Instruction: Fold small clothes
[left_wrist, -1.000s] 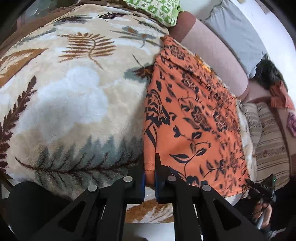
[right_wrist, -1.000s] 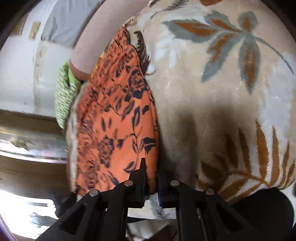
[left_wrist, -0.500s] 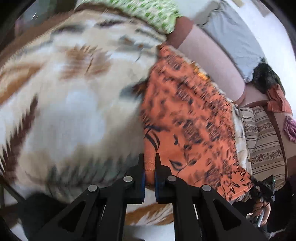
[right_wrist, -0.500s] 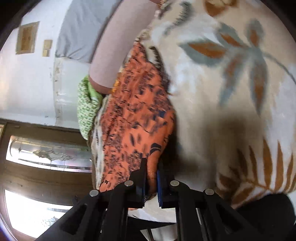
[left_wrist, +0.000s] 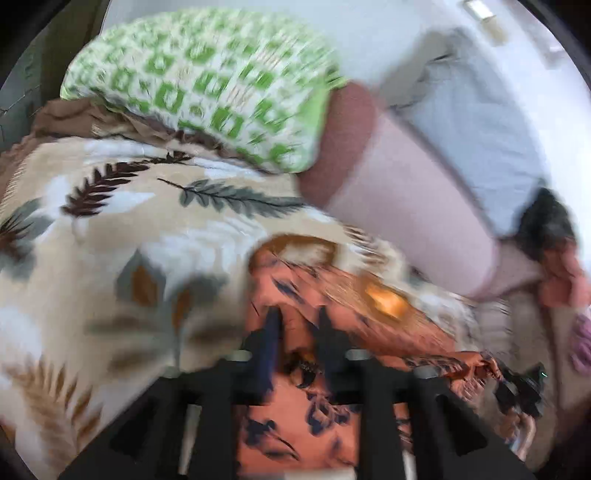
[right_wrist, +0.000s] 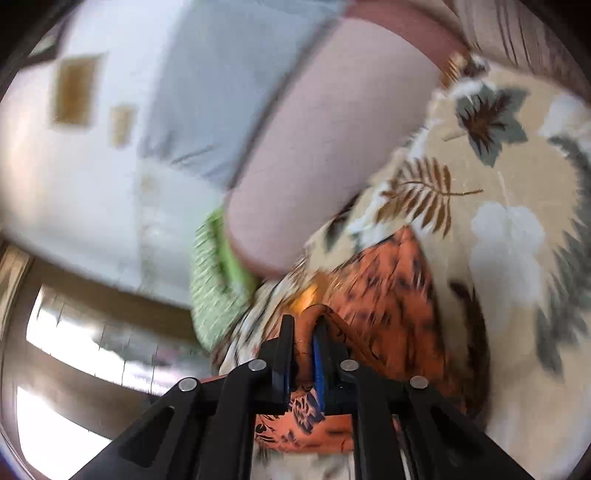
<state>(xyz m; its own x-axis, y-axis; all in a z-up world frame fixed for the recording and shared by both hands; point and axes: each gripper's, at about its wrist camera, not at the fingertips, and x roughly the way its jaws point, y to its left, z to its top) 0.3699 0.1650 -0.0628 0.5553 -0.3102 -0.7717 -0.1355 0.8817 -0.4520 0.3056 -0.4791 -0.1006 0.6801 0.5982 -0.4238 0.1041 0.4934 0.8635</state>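
The orange garment with dark floral print (left_wrist: 369, 317) lies on the leaf-patterned blanket (left_wrist: 92, 236), partly doubled over on itself. My left gripper (left_wrist: 295, 328) is shut on one edge of the orange garment, with cloth draped between and below the fingers. My right gripper (right_wrist: 304, 339) is shut on another edge of the same garment (right_wrist: 388, 295), the fold bunched between the pads. Both views are motion-blurred.
A green-and-white patterned pillow (left_wrist: 207, 81) lies at the head of the bed beside a pink bolster (left_wrist: 402, 188) and a grey pillow (left_wrist: 487, 136). Striped bedding (left_wrist: 528, 321) and dark clothes (left_wrist: 550, 221) lie to the right. A window (right_wrist: 74, 339) is at left.
Both grippers have carried their held edges of the orange garment forward toward the pillows, folding it over itself. The garment now looks much shorter.
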